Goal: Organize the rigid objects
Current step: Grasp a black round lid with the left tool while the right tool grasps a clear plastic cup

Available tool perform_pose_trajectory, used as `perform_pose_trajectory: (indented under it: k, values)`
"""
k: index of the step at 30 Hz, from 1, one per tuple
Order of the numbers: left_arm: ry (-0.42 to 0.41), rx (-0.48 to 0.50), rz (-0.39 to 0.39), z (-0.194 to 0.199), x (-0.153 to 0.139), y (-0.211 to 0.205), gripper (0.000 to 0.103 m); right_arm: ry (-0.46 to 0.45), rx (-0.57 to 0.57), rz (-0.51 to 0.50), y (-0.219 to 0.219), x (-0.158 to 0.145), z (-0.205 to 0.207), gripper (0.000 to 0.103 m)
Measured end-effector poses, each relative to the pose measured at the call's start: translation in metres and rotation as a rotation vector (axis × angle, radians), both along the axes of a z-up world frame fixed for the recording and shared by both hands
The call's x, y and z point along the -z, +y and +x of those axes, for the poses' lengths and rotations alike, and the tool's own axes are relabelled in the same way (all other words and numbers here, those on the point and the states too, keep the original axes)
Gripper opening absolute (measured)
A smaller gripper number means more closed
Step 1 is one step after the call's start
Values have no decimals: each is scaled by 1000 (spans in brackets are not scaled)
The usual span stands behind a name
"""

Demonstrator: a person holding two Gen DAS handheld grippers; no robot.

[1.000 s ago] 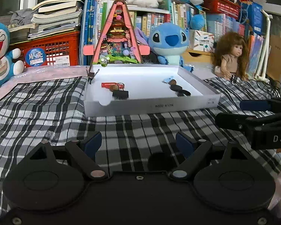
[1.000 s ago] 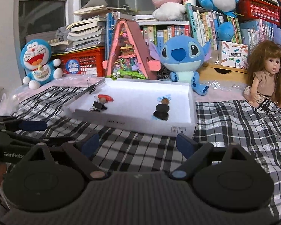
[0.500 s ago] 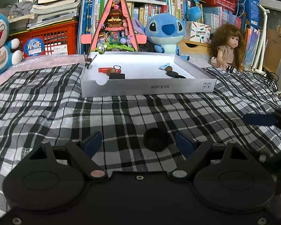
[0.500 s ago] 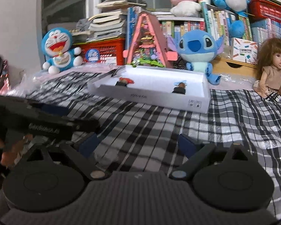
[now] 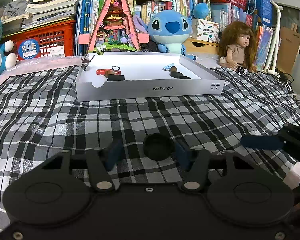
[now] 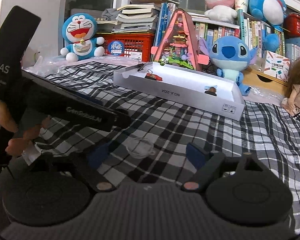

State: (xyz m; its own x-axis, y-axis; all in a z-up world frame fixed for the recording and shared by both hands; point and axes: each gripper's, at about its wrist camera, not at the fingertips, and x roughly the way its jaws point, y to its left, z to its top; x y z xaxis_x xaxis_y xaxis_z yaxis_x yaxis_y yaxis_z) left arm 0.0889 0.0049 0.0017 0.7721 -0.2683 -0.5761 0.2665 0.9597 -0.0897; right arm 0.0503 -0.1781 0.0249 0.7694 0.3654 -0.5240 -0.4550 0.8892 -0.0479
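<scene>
Jaws now narrower around black disc (image 5: 158, 147), seemingly.

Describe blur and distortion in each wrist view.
Left wrist view: sharp white box, but the left gripper pads are motion-smeared and shelves bow with fisheye. Right wrist view: dimmer, with the right gripper left pad blurred and the clear disc faint.

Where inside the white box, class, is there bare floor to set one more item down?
The white box has bare floor in the middle, between the binder clip group on its left and the dark round pieces on its right. The far strip along the back wall is bare too. Both ends are crowded.
</scene>
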Motion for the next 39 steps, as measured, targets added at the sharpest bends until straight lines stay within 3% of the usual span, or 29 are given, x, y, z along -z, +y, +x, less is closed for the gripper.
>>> perform_pose_trajectory:
  k: [4,10,23,39]
  values:
    - [-1,14,-4,0,0,-2,30,4,-21,5,2,1,-3,74]
    - [-3,16,-11,-2,-2,-3,30,16,-11,17,1,1,-2,35]
    - [-17,2,-32,21,-27,-4,30,7,65,51,-10,-14,21,35]
    - [-25,-105,-26,127,-63,-3,30,63,240,171,-36,-59,141,35]
